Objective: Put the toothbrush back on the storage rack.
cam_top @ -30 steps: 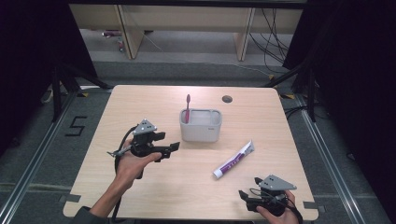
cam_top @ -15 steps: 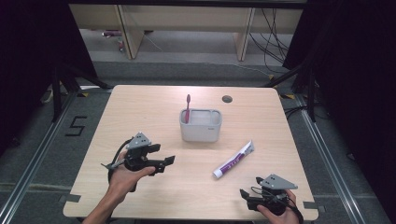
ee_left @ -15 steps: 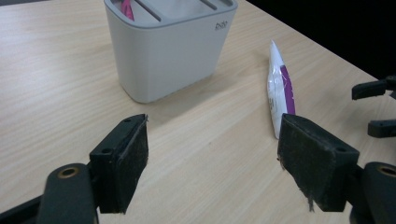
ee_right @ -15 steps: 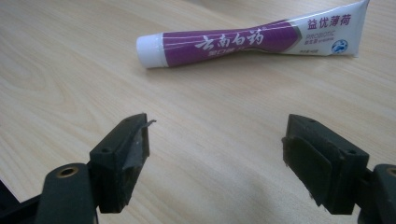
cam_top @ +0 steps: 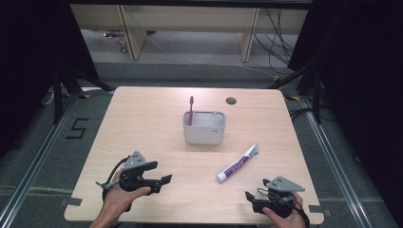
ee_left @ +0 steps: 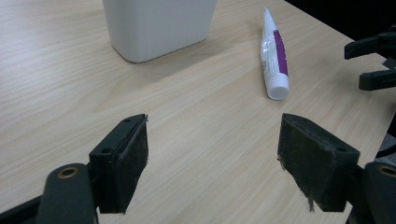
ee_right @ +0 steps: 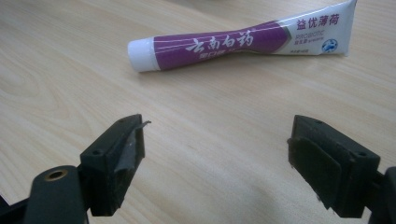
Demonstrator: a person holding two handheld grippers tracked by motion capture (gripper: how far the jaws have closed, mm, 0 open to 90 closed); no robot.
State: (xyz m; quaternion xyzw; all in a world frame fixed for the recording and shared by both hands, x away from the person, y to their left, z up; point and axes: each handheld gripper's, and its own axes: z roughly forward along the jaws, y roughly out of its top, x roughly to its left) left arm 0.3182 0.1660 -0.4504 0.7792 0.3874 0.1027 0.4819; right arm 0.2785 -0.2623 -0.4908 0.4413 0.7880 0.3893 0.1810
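The left gripper [cam_top: 164, 183] sits near the table's [cam_top: 142, 123] front-left corner, at about seven o'clock from the white holder [cam_top: 203, 128], and its jaws stand wide apart with nothing but bare wood between them. The right gripper [cam_top: 251, 199] rests near the front-right corner, at roughly five o'clock from the holder; its jaws have just been opening and are likewise spread with nothing between them. In the right gripper view, the toothpaste tube [ee_right: 243, 42] lies flat just beyond the jaws, at twelve o'clock, its white cap to the left of that picture and its crimped end to the right. From above, the tube lies apart from both grippers, at about four o'clock from the holder, with its cap end pointing toward the front edge. A red toothbrush [cam_top: 191, 110] stands upright in the holder's left side; which compartment it occupies is hard to tell, though it appears to lean on the left wall.
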